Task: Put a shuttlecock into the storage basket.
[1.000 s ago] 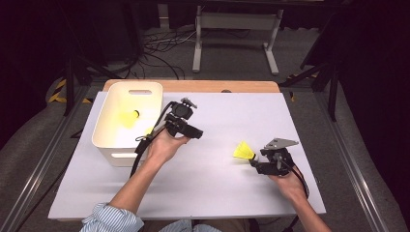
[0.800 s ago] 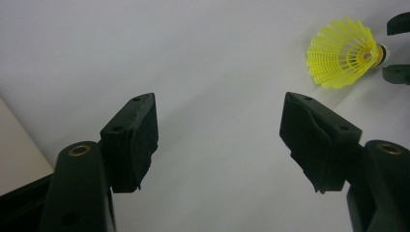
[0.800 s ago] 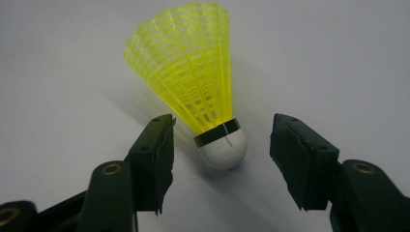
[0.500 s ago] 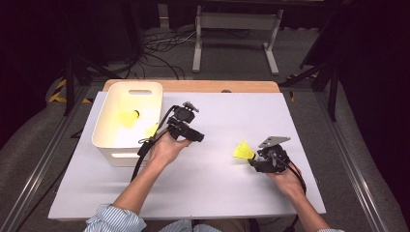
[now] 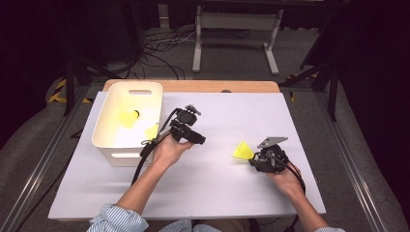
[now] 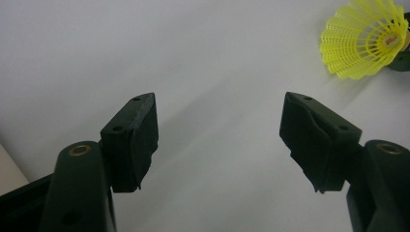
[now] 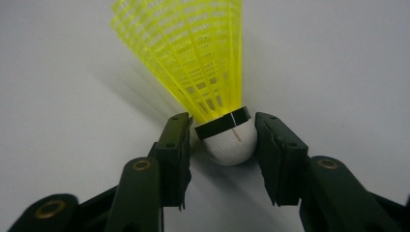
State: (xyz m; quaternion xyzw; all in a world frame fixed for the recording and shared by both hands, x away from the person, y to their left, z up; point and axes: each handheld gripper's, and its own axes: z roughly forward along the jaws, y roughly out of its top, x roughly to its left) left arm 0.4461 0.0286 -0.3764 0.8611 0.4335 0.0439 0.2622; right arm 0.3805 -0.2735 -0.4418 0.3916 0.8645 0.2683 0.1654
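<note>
The right tongs [image 7: 221, 145] have just been closing around the shuttlecock [image 7: 220, 96], which lies on the table [image 5: 208, 183] with its white cork between the jaws. The right jaw meets the cork; on the left a sliver of gap seems to remain, so I judge the grip not quite firm. The rounded cork could squirt forward out of the jaws if they pinch off-centre, or the light skirt could swing and tip it loose on lifting. The left tongs [image 6: 220, 140] hang released and empty, beside the bin [image 5: 109, 128], which already holds two shuttlecocks [image 5: 129, 118].
</note>
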